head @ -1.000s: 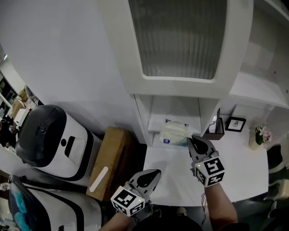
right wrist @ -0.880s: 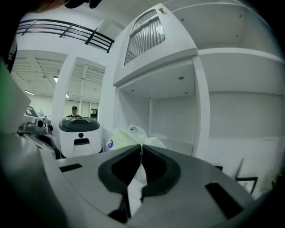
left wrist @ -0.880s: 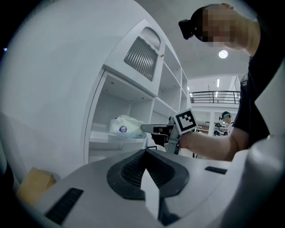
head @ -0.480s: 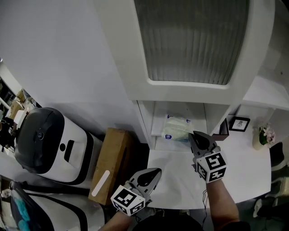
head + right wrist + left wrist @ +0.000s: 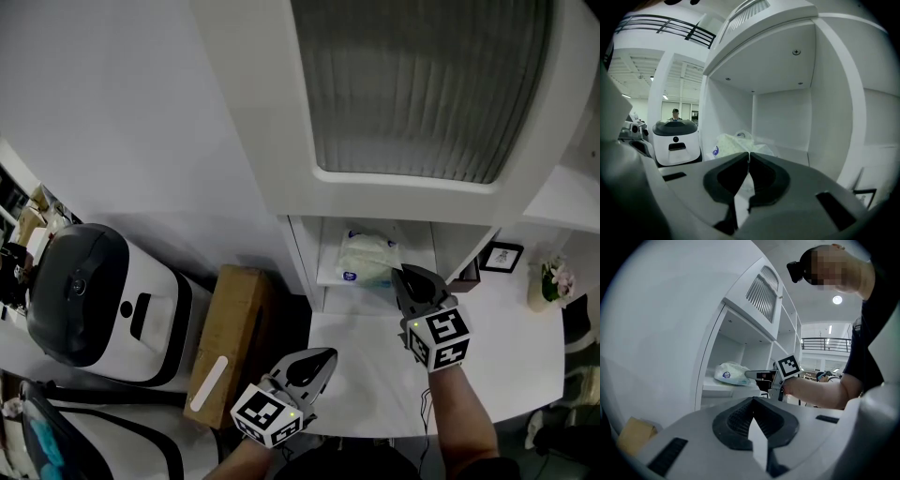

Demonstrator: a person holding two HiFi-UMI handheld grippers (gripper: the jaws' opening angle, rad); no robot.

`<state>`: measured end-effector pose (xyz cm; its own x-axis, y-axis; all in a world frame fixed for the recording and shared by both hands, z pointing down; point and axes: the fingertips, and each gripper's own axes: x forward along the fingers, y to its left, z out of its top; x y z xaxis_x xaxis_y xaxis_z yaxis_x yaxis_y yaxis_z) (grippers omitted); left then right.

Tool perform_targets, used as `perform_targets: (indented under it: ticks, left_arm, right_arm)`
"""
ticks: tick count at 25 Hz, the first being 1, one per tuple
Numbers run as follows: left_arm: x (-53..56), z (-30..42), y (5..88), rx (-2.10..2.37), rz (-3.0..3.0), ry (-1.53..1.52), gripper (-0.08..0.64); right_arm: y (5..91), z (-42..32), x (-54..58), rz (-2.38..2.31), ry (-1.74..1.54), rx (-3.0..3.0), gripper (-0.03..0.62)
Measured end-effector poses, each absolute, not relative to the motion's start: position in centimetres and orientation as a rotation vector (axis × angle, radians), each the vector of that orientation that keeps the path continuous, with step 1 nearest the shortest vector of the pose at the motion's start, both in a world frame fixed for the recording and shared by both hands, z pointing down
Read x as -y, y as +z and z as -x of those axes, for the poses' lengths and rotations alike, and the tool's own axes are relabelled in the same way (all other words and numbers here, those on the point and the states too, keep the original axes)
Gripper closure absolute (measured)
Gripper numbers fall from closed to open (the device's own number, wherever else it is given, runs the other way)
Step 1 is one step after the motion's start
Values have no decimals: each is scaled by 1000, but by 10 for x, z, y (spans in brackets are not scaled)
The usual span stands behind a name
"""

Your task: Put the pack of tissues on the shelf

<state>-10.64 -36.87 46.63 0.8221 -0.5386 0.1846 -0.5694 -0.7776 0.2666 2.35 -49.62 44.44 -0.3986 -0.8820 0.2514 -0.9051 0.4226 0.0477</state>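
nearly done: pack of tissues (image 5: 367, 261) lying on shelf (image 5: 325, 277), edge pinched in closed right tool (image 5: 403, 273); only release remaining. left tool (image 5: 322, 356) closed, empty.

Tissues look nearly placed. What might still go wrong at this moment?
The right gripper is shut on the wrapper edge of the pack of tissues, which lies near the front of the shelf. Withdrawing before opening would likely drag it off. The soft wrapper may also snag on release.
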Motion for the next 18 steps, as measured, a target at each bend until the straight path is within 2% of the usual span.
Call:
perform_targets:
  ticks: [18]
  left_arm:
    - [370,115,473,857,-2667,140,555]
  right_arm:
    - [451,-18,513,-1571,141,2402,584]
